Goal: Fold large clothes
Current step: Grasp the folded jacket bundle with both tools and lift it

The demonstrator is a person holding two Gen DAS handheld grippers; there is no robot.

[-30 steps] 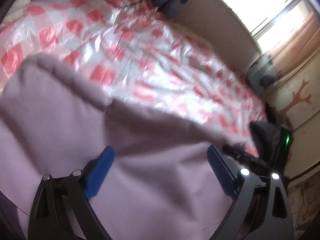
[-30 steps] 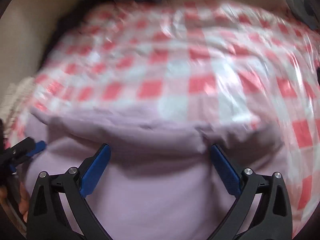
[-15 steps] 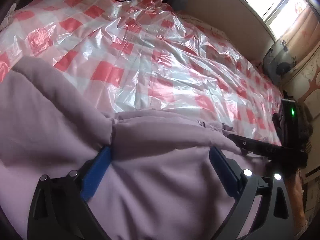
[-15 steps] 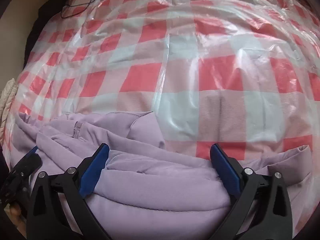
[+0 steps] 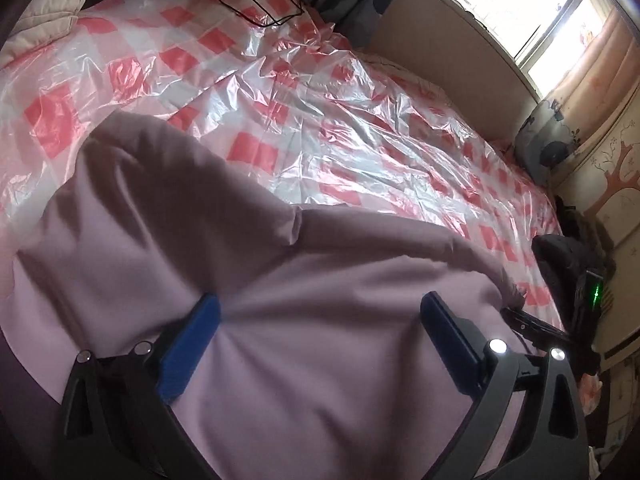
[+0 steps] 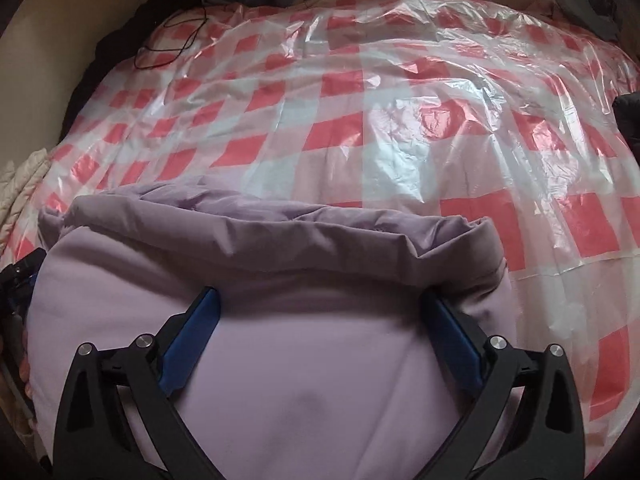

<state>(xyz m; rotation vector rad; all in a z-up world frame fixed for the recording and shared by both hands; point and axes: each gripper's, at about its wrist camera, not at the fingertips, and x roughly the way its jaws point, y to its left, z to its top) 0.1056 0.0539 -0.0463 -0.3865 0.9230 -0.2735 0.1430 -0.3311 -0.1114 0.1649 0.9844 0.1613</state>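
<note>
1. My left gripper (image 5: pixel 320 312) has its jaws spread wide over the lilac jacket (image 5: pixel 248 280); the padded cloth bulges up between the blue pads (image 5: pixel 192 340), and I can't see them pinching any of it.
2. My right gripper (image 6: pixel 320 308) is just as wide, with the jacket's pale surface filling the gap between its fingers; nothing looks clamped there either.
3. The jacket lies bunched on the near part of the bed, on top of the red-and-white checked plastic sheet (image 6: pixel 360 120).
4. From the right wrist I see a rolled, thicker edge (image 6: pixel 280 232) running across just beyond the fingertips.
5. A thin black cable (image 5: pixel 256 0) lies looped on the sheet at the far end, well apart from the jacket.
6. A window (image 5: pixel 516 4) is bright at upper right in the left view.
</note>
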